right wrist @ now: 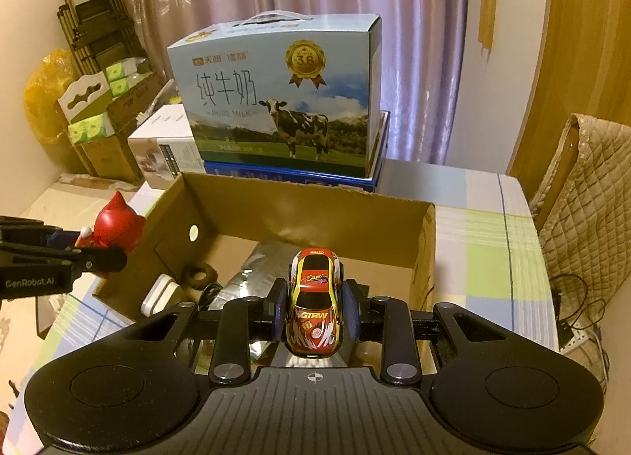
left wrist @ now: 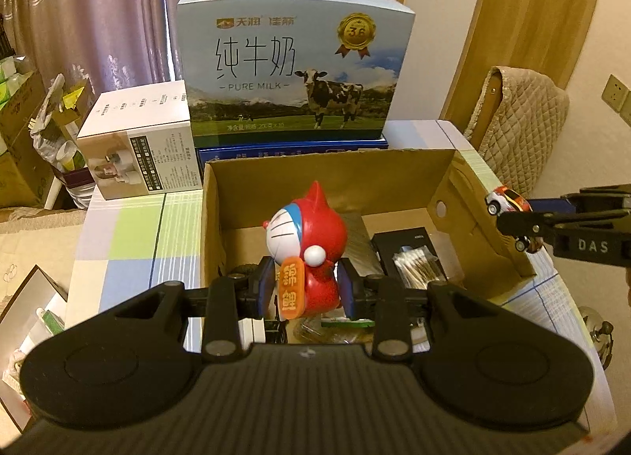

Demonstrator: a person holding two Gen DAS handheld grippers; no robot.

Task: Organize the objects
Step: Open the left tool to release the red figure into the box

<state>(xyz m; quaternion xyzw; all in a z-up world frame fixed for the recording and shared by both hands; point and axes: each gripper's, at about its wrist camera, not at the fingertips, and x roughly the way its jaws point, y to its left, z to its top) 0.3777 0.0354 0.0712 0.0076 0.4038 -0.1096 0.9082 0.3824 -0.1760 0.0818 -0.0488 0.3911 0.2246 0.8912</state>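
Note:
My left gripper (left wrist: pixel 305 291) is shut on a red cat figurine (left wrist: pixel 307 234) with a white face and an orange tag, held above the open cardboard box (left wrist: pixel 327 167). The same figurine (right wrist: pixel 116 224) shows at the left in the right wrist view, just outside the box's left wall. My right gripper (right wrist: pixel 315 307) is shut on a red and yellow toy car (right wrist: pixel 314 303), nose pointing away, over the near part of the cardboard box (right wrist: pixel 307 198). From the left wrist camera, the toy car (left wrist: pixel 508 202) hangs in the right gripper (left wrist: pixel 524 226) beyond the box's right wall.
Inside the box lie a silver foil bag (right wrist: pixel 260 265), a black packet of cotton swabs (left wrist: pixel 418 263), a white charger (right wrist: pixel 159 293) and a brown ring (right wrist: pixel 199 273). Behind it stand a milk carton (left wrist: pixel 292 72) and a white box (left wrist: pixel 138 143). A quilted chair back (right wrist: pixel 583 198) stands at the right.

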